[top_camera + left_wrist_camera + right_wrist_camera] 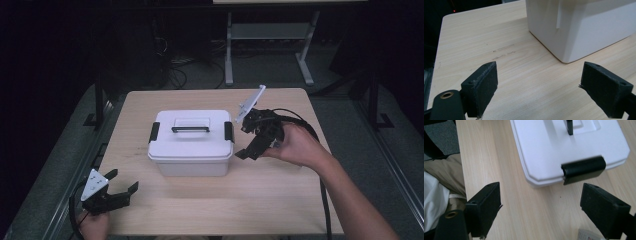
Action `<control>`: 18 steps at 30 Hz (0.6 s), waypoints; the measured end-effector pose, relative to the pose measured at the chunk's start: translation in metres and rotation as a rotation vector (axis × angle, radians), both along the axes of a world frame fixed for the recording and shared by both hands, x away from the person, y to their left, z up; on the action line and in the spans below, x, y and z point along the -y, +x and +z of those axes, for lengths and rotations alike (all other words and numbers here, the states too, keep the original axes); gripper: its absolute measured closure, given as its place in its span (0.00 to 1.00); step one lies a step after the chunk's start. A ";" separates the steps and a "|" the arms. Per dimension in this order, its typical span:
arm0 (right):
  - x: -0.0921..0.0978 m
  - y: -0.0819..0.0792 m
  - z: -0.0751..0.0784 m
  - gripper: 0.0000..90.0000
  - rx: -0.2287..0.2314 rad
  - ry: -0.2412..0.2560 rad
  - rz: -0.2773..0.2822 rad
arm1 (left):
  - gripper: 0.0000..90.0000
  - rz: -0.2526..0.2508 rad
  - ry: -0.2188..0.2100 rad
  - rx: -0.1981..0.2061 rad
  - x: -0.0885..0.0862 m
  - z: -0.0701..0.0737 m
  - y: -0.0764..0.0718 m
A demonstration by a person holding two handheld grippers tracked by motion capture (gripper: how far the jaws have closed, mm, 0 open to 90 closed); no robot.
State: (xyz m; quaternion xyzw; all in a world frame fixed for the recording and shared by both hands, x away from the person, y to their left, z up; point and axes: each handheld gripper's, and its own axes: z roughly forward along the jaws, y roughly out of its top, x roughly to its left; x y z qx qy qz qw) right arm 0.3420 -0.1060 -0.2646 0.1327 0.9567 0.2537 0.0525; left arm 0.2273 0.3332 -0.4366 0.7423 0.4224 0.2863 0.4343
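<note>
A white plastic box (191, 150) with a black lid handle (190, 129) and a black latch on each side stands in the middle of the wooden table (225, 210). My right gripper (244, 140) hovers open just right of the box, tilted down toward its right latch (229, 131). In the right gripper view the open jaws (540, 207) frame that latch (584, 170) and the lid (554, 147). My left gripper (123, 180) rests open near the table's front left corner, apart from the box. The left gripper view (539, 85) shows the box's corner (584, 27) ahead.
A small white item with red print (586, 235) lies on the table by the right jaw. The person's clothing (439, 182) shows past the table edge. A white desk frame (270, 35) stands on the floor behind the table. Bare wood lies in front of the box.
</note>
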 end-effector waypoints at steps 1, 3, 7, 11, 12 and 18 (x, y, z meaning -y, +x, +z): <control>-0.005 0.002 0.000 0.22 0.002 0.001 0.017 | 0.15 -0.001 0.000 0.000 0.000 0.000 0.000; -0.010 0.005 0.001 0.22 -0.004 -0.001 0.016 | 0.15 0.000 -0.003 0.001 0.000 0.000 0.000; -0.016 0.009 0.003 0.21 -0.007 0.011 0.020 | 0.15 0.000 -0.002 -0.002 0.000 0.000 0.000; -0.027 0.016 0.006 0.24 -0.001 0.026 0.028 | 0.15 -0.003 -0.003 -0.002 0.001 -0.001 0.001; -0.030 0.018 0.006 0.24 0.000 0.029 0.028 | 0.15 -0.004 -0.001 -0.002 0.001 -0.001 0.001; -0.040 0.023 0.004 0.25 -0.001 0.030 0.038 | 0.15 0.001 -0.009 -0.001 -0.001 -0.001 0.000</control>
